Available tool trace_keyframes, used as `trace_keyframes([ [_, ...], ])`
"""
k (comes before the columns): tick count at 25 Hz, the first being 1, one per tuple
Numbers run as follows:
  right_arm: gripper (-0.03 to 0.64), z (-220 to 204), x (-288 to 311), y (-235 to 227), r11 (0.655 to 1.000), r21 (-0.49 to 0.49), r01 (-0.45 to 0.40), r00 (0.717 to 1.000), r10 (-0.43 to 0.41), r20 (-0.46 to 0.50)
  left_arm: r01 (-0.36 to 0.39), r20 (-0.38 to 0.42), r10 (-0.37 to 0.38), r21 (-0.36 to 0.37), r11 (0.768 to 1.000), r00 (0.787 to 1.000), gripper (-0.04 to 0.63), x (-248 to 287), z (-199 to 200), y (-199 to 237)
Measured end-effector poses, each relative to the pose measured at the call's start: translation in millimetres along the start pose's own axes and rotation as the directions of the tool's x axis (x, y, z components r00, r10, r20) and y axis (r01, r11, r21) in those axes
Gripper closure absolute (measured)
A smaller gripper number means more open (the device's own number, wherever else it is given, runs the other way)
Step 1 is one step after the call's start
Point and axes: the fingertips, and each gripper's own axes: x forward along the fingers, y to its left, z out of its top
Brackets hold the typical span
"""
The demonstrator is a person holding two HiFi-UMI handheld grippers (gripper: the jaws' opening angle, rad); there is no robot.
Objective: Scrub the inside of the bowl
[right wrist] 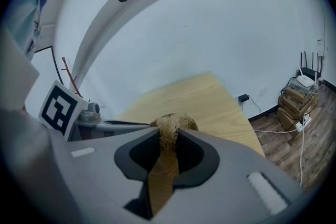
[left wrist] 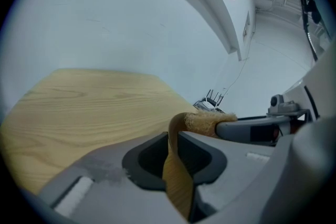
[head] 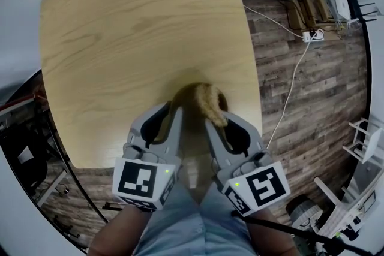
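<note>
Left hand-held gripper (head: 171,108) is clamped shut on the thin rim of a wooden bowl (head: 191,93) at the near edge of the worktop (head: 138,27). Right hand-held gripper (head: 221,121) pinches a soft fibrous scrubber (head: 210,104) at that same edge. The bowl looks light, stiff and likely to slide, so a rim hold suits it.

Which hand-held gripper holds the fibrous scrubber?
The right hand-held gripper: its jaws pinch the scrubber, while the left hand-held gripper clamps the bowl by its rim.
</note>
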Motion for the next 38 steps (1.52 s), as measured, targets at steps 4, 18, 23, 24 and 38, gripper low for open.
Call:
trace_keyframes([
  [4,0.551,-3.0,1.4,2.7,1.0,-0.002,-0.006,1.0,0.006,-0.002,-0.006,0.011,0.006,0.007,1.0,1.0,0.535,-2.1,5.3,1.3],
  [18,0.552,6.8,11.6,14.1,0.997,-0.077,-0.015,0.999,0.012,-0.035,0.003,0.044,-0.007,0.086,0.996,0.999,0.557,-8.8,31.3,-8.0],
  [23,0.554,1.3,24.8,23.2,0.995,-0.091,-0.041,0.996,0.034,-0.077,0.043,0.045,-0.047,0.083,0.996,0.998,0.557,-8.3,33.7,-14.5],
  [24,0.554,-1.4,27.6,25.4,0.994,-0.093,-0.049,0.995,0.04,-0.095,0.049,0.043,-0.053,0.082,0.995,0.998,0.557,-7.7,33.4,-13.5],
  [38,0.558,-25.6,34.5,49.6,0.984,-0.091,-0.153,0.963,0.128,-0.238,0.105,0.023,-0.107,0.096,0.99,0.994,0.557,-6.0,32.8,-7.6],
])
